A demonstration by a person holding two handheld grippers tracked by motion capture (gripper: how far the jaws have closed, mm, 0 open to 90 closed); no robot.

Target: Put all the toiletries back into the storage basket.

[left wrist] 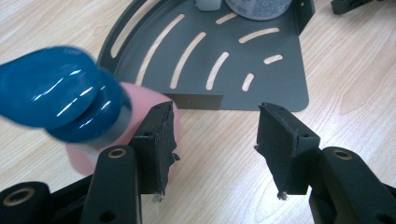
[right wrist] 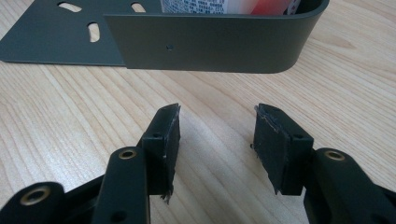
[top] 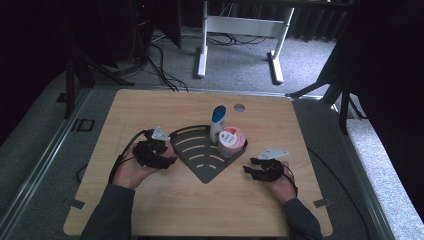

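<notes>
We look down on a pale wood-grain counter [top: 150, 210] where a dark grey metal corner shelf [top: 200, 160], fan-shaped with curved slots cut through its flat floor and a low upright wall along its two straight sides, lies with its rounded edge toward the left gripper [top: 159, 152]. A white bottle with a blue cap [top: 218, 122] stands upright in the shelf's far corner, and a squat pink jar with a white lid [top: 231, 141] sits touching it. In the left gripper view a glossy blue, rounded cap on a pink body [left wrist: 60, 93] lies just outside our left jaw, its long axis slanting up and left, the pink part [left wrist: 154, 100] touching that jaw's outer side; the jaws stand released, only bare wood between them. The right gripper [top: 257, 169] rests near the shelf's smooth outer wall [right wrist: 210, 44], jaws also apart and empty, rough black pads [right wrist: 170, 135] facing each other.
</notes>
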